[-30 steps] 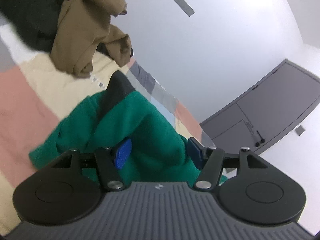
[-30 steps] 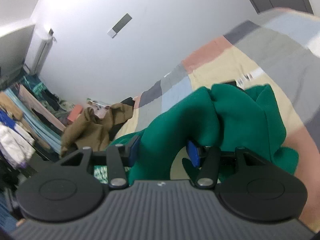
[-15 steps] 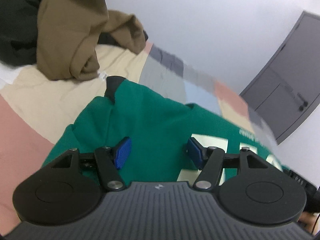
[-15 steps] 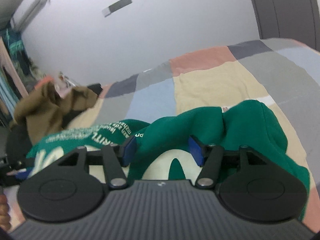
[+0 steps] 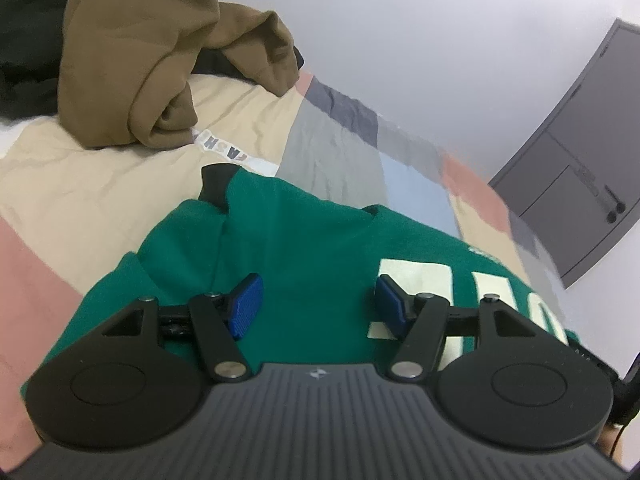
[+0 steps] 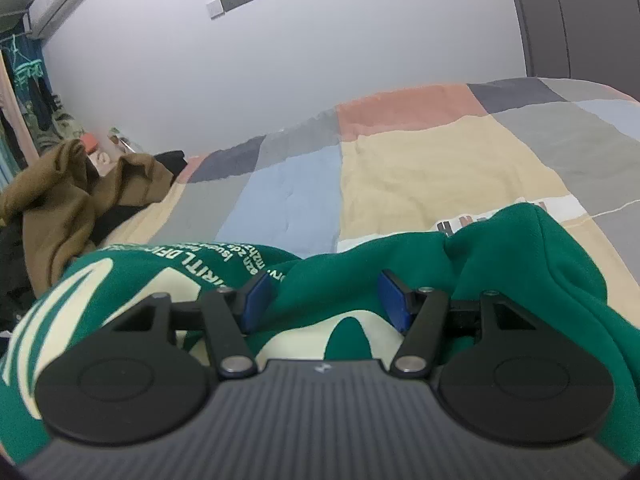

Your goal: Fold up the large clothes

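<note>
The green sweatshirt (image 5: 304,248) lies spread on the patchwork quilt (image 6: 420,168), its far edge short of the bare patches towards the wall. The left gripper (image 5: 316,304) and right gripper (image 6: 328,300) hover over it, jaws wide, gripping nothing; the right's have just been opening. A brown garment (image 5: 132,60) is heaped at the quilt's left edge

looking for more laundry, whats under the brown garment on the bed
Black clothing shows beneath the brown garment, both on the quilt. How much black lies under it is covered.
</note>
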A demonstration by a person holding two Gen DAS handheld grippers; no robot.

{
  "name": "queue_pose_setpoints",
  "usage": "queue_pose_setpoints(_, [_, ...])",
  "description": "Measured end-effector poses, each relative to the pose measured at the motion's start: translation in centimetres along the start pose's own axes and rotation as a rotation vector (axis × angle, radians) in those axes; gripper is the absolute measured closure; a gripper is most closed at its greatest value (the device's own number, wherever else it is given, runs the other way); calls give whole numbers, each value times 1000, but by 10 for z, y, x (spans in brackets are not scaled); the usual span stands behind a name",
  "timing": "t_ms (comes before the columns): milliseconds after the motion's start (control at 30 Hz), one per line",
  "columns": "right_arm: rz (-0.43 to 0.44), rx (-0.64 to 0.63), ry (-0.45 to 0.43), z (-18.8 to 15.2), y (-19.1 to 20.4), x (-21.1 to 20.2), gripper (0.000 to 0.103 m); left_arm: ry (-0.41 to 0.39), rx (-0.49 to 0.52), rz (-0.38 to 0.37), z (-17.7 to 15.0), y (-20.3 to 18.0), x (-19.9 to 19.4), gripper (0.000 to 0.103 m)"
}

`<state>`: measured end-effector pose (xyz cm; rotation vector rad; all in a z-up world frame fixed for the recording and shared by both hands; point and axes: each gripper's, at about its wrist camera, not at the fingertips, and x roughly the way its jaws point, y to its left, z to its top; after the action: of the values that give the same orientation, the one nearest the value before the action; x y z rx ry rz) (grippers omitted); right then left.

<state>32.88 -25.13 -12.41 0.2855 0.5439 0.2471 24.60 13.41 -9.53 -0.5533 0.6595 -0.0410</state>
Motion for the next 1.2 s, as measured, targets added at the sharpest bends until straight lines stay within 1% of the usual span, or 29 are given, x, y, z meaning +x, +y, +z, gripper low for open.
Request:
queue_pose_setpoints(100, [0,15,-2,3,2,-18,42,-12,-30,-20,-4,-2,-24,31])
queue_pose_setpoints(200, [10,64,-8,3,4,-45,42,-23,-43,-32,-11,-7,-55,30])
queue_pose_setpoints(267, [26,96,-6,0,6,-65,41,-28,-66,-48,-18,-9,-76,26])
queue_pose_setpoints(333, [39,132,-13,-4,9,-86,38,-17,-79,-54,-28,-12,-94,25])
queue_pose_setpoints(367, [61,158,-18,-7,10,-98,35,-6,-85,-55,-32,-12,-100,25])
queue_pose_setpoints(400, [88,184,-15,-9,11,-107,34,9,-94,-60,-38,-13,-106,25])
queue_pose_setpoints(433, [111,212,-2,-12,12,-114,34,19,-102,-69,-42,-14,-111,25])
queue_pose_setpoints(533, [145,275,47,-25,16,-128,34,42,-149,-97,-58,-11,-120,23])
queue_pose_setpoints(600, [176,326,82,-38,15,-133,32,76,-184,-112,-69,-8,-117,23])
queue_pose_setpoints(667, [191,383,135,-52,12,-131,21,105,-229,-118,-76,-4,-111,22])
queue_pose_setpoints(733, [203,454,182,-62,6,-124,17,115,-291,-120,-80,4,-102,20])
queue_pose_setpoints(833, [211,606,243,-75,-8,-102,17,129,-366,-108,-84,18,-83,19])
queue_pose_setpoints(900, [200,701,260,-85,-20,-90,17,143,-432,-105,-86,29,-69,16])
queue_pose_setpoints(933, [181,753,257,-90,-26,-83,18,153,-468,-104,-88,35,-61,12])
queue_pose_setpoints(967, [179,796,250,-95,-31,-78,18,159,-501,-109,-90,40,-55,11])
queue_pose_setpoints(1033, [202,865,235,-98,-38,-69,16,152,-537,-142,-92,45,-44,8])
queue_pose_setpoints(1100, [220,887,203,-95,-40,-63,15,127,-560,-174,-92,48,-37,6])
queue_pose_setpoints(1167, [235,897,140,-91,-41,-59,15,106,-573,-201,-90,49,-30,4])
queue_pose_setpoints(1200, [245,904,123,-90,-41,-58,14,103,-577,-212,-89,50,-26,3])
